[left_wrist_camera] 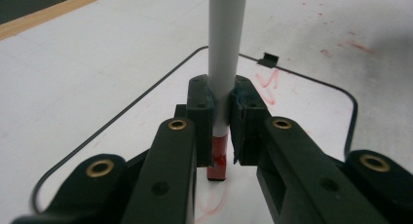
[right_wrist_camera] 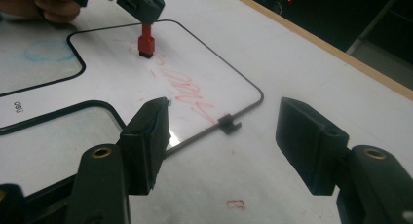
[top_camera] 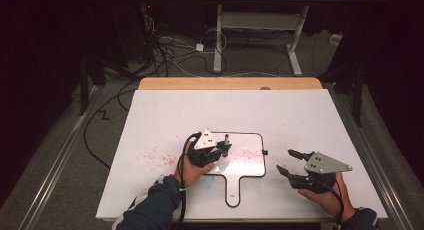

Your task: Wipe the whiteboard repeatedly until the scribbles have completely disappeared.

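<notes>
A small white board [top_camera: 248,166] with a black rim and a handle lies on the white table [top_camera: 300,115]. My left gripper [top_camera: 226,149] is shut on a white marker [left_wrist_camera: 224,53], held upright. Its red tip [left_wrist_camera: 217,161] rests on the board [left_wrist_camera: 302,112] near red scribbles [right_wrist_camera: 190,90]. The right gripper view shows that tip [right_wrist_camera: 146,41] under the left gripper [right_wrist_camera: 141,5]. My right gripper [top_camera: 285,160] stands open with nothing in it, just right of the board, its jaws [right_wrist_camera: 224,112] wide apart over the board's right rim and a small black clip [right_wrist_camera: 229,122].
Red smudges [top_camera: 155,155] stain the table left of the board. A faint blue circle [right_wrist_camera: 48,51] marks the board near the left hand. A wooden strip [top_camera: 230,83] runs along the table's far edge. Cables [top_camera: 170,55] and a desk frame [top_camera: 260,35] lie beyond.
</notes>
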`<state>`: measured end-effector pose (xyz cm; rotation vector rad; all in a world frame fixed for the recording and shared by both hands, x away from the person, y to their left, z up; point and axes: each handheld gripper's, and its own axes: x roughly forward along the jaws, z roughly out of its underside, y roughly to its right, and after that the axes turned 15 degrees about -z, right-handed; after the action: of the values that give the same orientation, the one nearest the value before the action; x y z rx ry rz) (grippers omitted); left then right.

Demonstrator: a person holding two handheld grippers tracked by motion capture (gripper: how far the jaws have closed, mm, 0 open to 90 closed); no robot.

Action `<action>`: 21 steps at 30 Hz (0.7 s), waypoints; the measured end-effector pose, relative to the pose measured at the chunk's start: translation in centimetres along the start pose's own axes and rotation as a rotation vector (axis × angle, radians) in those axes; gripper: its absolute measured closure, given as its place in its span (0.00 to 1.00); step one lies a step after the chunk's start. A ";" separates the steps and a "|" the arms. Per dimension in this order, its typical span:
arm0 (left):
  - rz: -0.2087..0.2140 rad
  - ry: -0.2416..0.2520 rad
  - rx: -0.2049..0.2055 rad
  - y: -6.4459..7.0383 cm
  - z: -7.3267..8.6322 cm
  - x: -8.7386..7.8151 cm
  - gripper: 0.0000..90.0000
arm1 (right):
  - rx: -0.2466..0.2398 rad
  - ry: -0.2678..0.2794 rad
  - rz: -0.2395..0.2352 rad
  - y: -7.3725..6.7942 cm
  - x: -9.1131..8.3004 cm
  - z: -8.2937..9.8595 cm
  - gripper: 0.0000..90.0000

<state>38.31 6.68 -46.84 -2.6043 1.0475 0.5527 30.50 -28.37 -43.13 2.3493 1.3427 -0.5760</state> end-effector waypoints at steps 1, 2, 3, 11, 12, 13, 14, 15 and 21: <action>-0.003 0.003 -0.006 -0.2 0.2 -0.3 0.87 | -0.004 0.001 -0.002 0.0 0.0 0.0 0.42; -0.006 0.003 -0.006 -0.4 0.4 -0.6 0.87 | -0.004 0.001 -0.002 0.0 0.0 0.0 0.42; -0.007 0.003 -0.012 -0.5 0.7 -0.8 0.87 | -0.002 -0.001 0.000 0.0 0.0 0.0 0.42; -0.016 -0.022 -0.046 -0.9 1.0 -1.6 0.88 | -0.006 -0.008 0.001 0.1 0.1 -0.1 0.42; -0.016 -0.028 -0.035 -0.8 0.8 -1.4 0.88 | -0.006 -0.008 0.001 0.1 0.1 -0.1 0.42; -0.016 -0.039 -0.023 -0.6 0.5 -1.3 0.88 | -0.002 -0.013 0.005 0.2 0.2 -0.1 0.42; -0.005 -0.055 -0.017 -0.5 0.1 -1.2 0.88 | 0.000 -0.014 0.006 0.2 0.2 -0.1 0.41; 0.011 -0.067 -0.024 -0.5 -0.1 -1.0 0.88 | 0.000 -0.014 0.006 0.2 0.2 -0.1 0.41; 0.056 -0.119 -0.074 -0.5 -0.6 -1.0 0.88 | 0.005 -0.013 0.006 0.2 0.2 -0.1 0.41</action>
<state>38.18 7.42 -45.79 -2.5750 1.0830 0.7630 30.80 -28.33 -43.10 2.3486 1.3299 -0.5924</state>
